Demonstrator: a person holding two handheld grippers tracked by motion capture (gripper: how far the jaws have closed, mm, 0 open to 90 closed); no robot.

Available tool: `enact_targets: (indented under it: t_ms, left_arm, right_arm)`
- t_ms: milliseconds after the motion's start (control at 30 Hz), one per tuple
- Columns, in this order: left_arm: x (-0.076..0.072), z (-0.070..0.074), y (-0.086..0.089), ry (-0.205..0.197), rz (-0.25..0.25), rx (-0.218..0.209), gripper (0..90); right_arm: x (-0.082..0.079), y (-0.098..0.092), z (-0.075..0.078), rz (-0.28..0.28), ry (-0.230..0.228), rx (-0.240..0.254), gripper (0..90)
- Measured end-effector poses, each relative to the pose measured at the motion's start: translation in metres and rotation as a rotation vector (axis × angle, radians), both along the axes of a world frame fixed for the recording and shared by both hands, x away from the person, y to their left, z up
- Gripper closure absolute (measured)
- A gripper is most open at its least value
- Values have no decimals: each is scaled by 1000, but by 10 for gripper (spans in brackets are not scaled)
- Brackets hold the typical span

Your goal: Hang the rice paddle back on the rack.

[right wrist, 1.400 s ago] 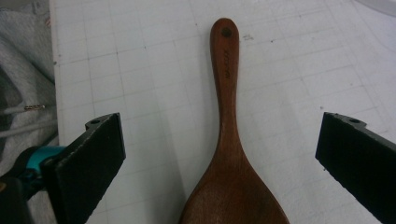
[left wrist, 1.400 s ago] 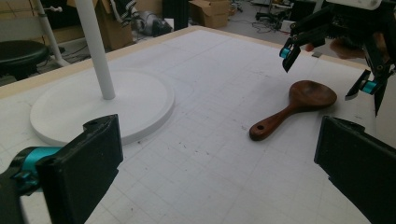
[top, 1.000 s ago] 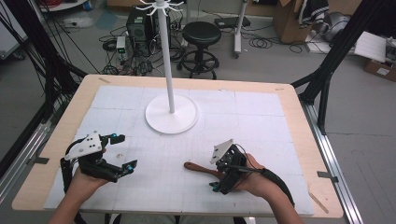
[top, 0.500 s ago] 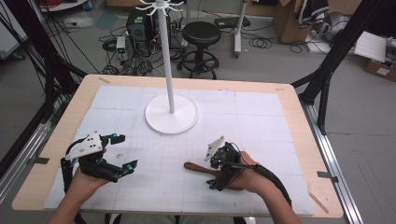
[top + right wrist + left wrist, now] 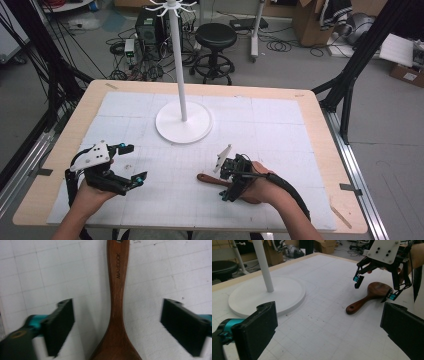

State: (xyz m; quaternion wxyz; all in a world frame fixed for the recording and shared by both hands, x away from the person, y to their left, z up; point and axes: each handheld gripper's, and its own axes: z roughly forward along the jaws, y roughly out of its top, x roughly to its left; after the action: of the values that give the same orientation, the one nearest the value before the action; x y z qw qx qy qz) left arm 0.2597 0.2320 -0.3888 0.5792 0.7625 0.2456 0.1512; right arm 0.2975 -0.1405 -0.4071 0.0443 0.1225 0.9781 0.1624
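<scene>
A dark wooden spoon [image 5: 207, 178] lies flat on the white gridded mat at the front middle, its handle pointing left. My right gripper [image 5: 226, 186] hangs over it pointing down; in the right gripper view the handle [image 5: 117, 290] runs between the two black pads [image 5: 61, 325], with a gap on each side. Its jaws have just been closing, and they stand open without touching the wood. From the left gripper view the right gripper [image 5: 375, 288] straddles the spoon [image 5: 362, 303] near its bowl. My left gripper [image 5: 134, 163] rests open at the front left, holding nothing.
A white stand with a round base [image 5: 183, 122] and a tall pole rises at the mat's back middle, also visible as the base [image 5: 267, 295] in the left gripper view. The table's wooden rim [image 5: 330, 150] frames the mat. A stool and cables sit beyond the far edge.
My right gripper has tipped forward and shifted slightly left over the spoon, its jaws narrowing a little. The left gripper and the spoon have stayed put.
</scene>
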Motion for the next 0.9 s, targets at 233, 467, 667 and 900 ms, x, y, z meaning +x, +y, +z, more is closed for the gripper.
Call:
enact_targets:
  t_ms: [233,467,667,900]
  left_arm:
    - [0,0,0,0,-2,3,17]
    - [0,0,0,0,-2,1,17]
    - [0,0,-1,2,-5,0,17]
    - [0,0,-1,3,-6,1,17]
  right_arm:
    - [1,2,-1,-6,21,-29,242]
    - [2,5,-3,14,42,-54,375]
    - [3,10,-3,10,40,-86,459]
    - [4,17,-4,-7,41,-121,539]
